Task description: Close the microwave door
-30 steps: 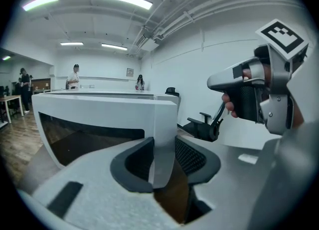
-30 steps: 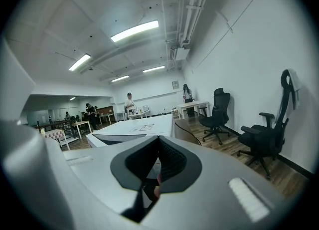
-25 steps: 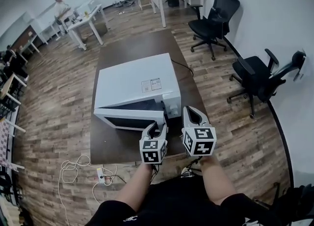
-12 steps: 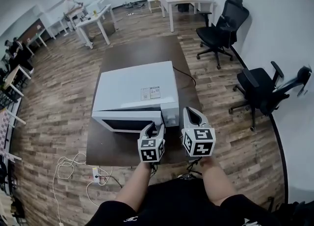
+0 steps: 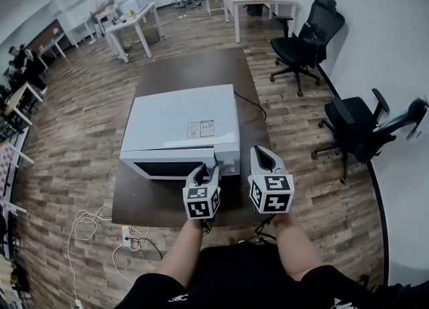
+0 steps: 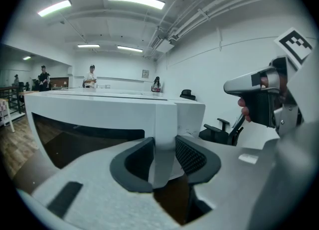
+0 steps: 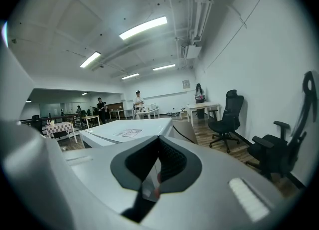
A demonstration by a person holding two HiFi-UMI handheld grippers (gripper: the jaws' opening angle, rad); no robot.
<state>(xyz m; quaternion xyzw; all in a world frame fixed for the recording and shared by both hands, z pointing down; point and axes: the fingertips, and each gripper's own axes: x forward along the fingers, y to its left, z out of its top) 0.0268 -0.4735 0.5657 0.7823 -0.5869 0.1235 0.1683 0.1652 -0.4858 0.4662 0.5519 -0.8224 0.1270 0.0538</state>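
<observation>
A white microwave [image 5: 179, 123] stands on a dark brown table [image 5: 194, 66]. Its door [image 5: 167, 167], with a dark window, lies almost flush against the body. My left gripper [image 5: 206, 169] is at the door's free right edge. In the left gripper view that white door edge [image 6: 164, 124] fills the gap between both pads of the left gripper [image 6: 164, 156], which is shut on it. My right gripper [image 5: 258, 151] hovers just right of the microwave's front corner, shut with nothing in it. The microwave top [image 7: 124, 133] shows beyond the right gripper [image 7: 155, 161].
Two black office chairs [image 5: 305, 39] [image 5: 362, 127] stand right of the table by the white wall. A power strip with white cables [image 5: 127, 237] lies on the wooden floor at the table's near left corner. Desks with people [image 5: 131, 23] are far back.
The microwave door has swung from clearly ajar to nearly closed. My left gripper has moved with the door's edge towards the microwave. The right gripper has kept its place beside it.
</observation>
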